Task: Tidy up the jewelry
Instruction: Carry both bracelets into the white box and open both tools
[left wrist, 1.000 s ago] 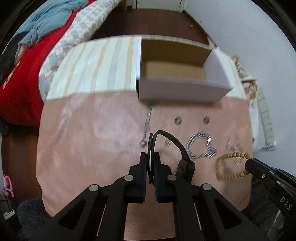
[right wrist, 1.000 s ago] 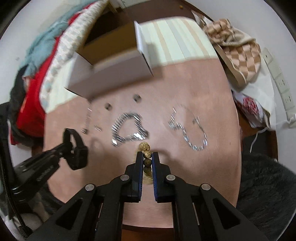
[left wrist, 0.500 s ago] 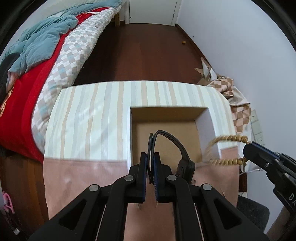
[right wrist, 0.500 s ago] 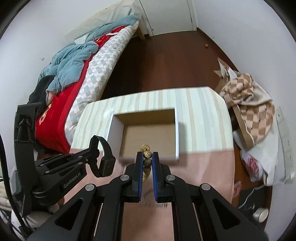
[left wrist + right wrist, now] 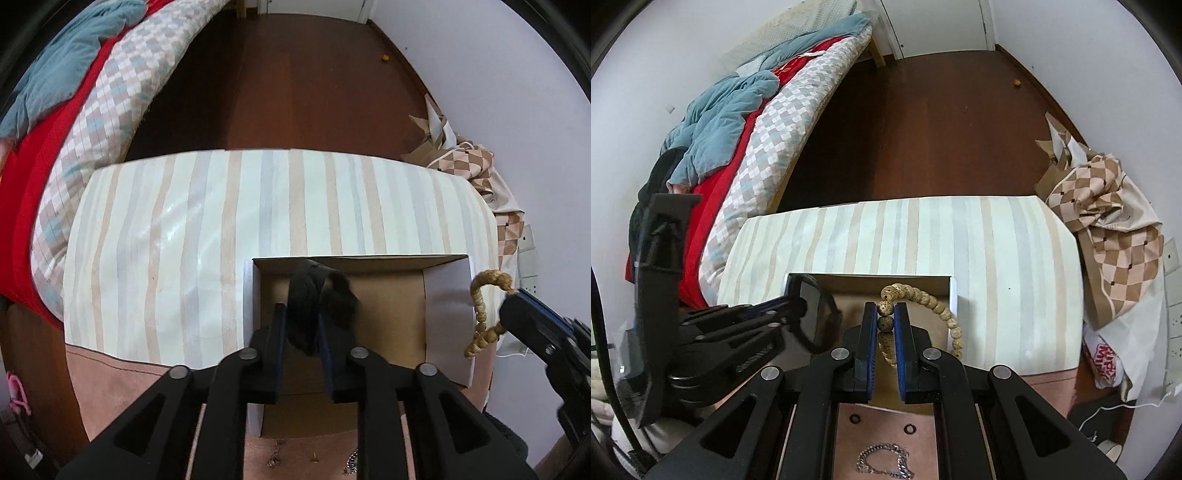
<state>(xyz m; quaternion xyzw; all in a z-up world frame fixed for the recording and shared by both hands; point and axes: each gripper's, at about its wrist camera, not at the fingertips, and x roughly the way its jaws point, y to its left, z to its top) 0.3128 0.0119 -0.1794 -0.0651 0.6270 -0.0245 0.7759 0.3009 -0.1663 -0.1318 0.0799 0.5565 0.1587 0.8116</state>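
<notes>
An open cardboard box [image 5: 447,295] with white walls stands on the table; it also shows in the right wrist view [image 5: 953,295]. My left gripper [image 5: 301,325] is over the box, its jaws parted, and a blurred black wristband [image 5: 314,302] is between them, seemingly loose. My right gripper [image 5: 886,325] is shut on a tan beaded bracelet [image 5: 934,302] and holds it above the box's right side; the bracelet also shows in the left wrist view [image 5: 480,314]. Silver chains [image 5: 886,461] and small rings [image 5: 908,428] lie on the pink mat.
The table has a striped cloth [image 5: 221,240] at the back and a pink mat [image 5: 122,387] in front. A bed [image 5: 757,129] stands to the left. A checkered bag [image 5: 1115,229] and a power strip [image 5: 526,258] lie on the right.
Both grippers moved further forward over the box. My left gripper's jaws have parted and the black wristband now looks blurred and slack between them. The right stays shut on the beads.
</notes>
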